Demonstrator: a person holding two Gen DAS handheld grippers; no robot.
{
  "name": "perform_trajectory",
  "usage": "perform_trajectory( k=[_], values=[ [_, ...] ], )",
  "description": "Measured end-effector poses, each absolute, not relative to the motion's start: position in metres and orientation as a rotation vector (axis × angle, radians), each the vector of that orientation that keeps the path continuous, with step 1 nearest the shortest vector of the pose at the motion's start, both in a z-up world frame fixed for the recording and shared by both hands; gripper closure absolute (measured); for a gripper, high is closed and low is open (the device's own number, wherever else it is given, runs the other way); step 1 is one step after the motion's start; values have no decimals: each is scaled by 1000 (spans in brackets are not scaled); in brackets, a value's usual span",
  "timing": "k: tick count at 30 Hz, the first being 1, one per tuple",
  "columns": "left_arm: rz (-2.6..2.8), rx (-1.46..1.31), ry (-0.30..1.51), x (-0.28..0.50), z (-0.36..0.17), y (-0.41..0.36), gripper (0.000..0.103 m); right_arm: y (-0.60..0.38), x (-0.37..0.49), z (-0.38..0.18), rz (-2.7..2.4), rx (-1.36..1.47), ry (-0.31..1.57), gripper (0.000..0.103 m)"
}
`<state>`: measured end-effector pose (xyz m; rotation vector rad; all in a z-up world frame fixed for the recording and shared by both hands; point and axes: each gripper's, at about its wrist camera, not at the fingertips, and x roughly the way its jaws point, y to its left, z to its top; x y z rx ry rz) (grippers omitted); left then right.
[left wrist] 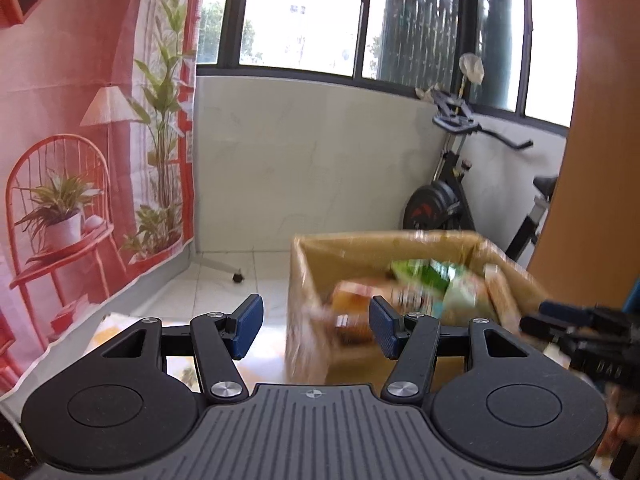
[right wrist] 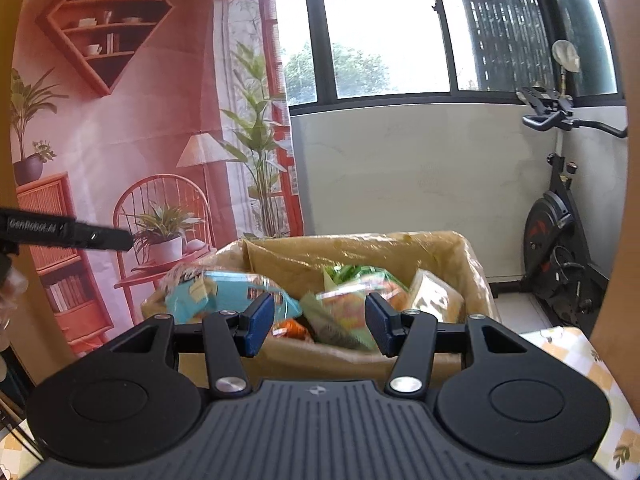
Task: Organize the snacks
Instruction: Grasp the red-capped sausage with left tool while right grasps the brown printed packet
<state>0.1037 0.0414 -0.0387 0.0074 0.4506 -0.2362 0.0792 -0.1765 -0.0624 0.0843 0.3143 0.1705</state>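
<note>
- Both claws are standing partly open with nothing between their blue pads: the left gripper [left wrist: 316, 326] is showing a moderate gap, and the right gripper [right wrist: 320, 320] is showing a slightly narrower one.
- Just beyond the right gripper's fingertips, an open cardboard box [right wrist: 472, 280] is sitting, its near wall running behind both pads.
- Snack packets are lying loose inside that box: a light blue packet [right wrist: 224, 292] ahead of the left pad, a small orange packet [right wrist: 294, 328] between the pads, a yellow-and-orange packet [right wrist: 348, 304] just left of the right pad, and a green packet [right wrist: 352, 274] farther in.
- From the left wrist view, the same box [left wrist: 304, 264] is lying ahead and to the right of the left gripper, blurred, with the right gripper's dark fingers [left wrist: 568, 320] reaching in from the right edge.
- A checkered tablecloth [right wrist: 568, 352] is showing to the right of the right gripper.
- Farther off, a printed red backdrop [right wrist: 132, 128] is hanging to the left, and an exercise bike [right wrist: 556, 240] is standing to the right under the windows [right wrist: 384, 28].
</note>
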Motion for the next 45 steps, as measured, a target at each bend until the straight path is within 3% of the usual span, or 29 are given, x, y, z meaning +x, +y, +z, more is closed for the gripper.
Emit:
perform_trajectory(
  k=[21, 30, 34, 36, 45],
  values=[
    [-116, -6, 808, 53, -203, 62, 39, -148, 38, -158, 171, 132, 459, 49],
    [-53, -82, 859, 59, -230, 62, 40, -147, 38, -177, 172, 137, 517, 49],
    [-22, -57, 853, 59, -236, 58, 49, -150, 38, -184, 169, 145, 539, 49],
    [-14, -25, 836, 56, -237, 55, 67, -151, 37, -188, 168, 147, 550, 49],
    [3, -74, 797, 51, -233, 82, 68, -144, 45, -205, 185, 172, 618, 49]
  ],
)
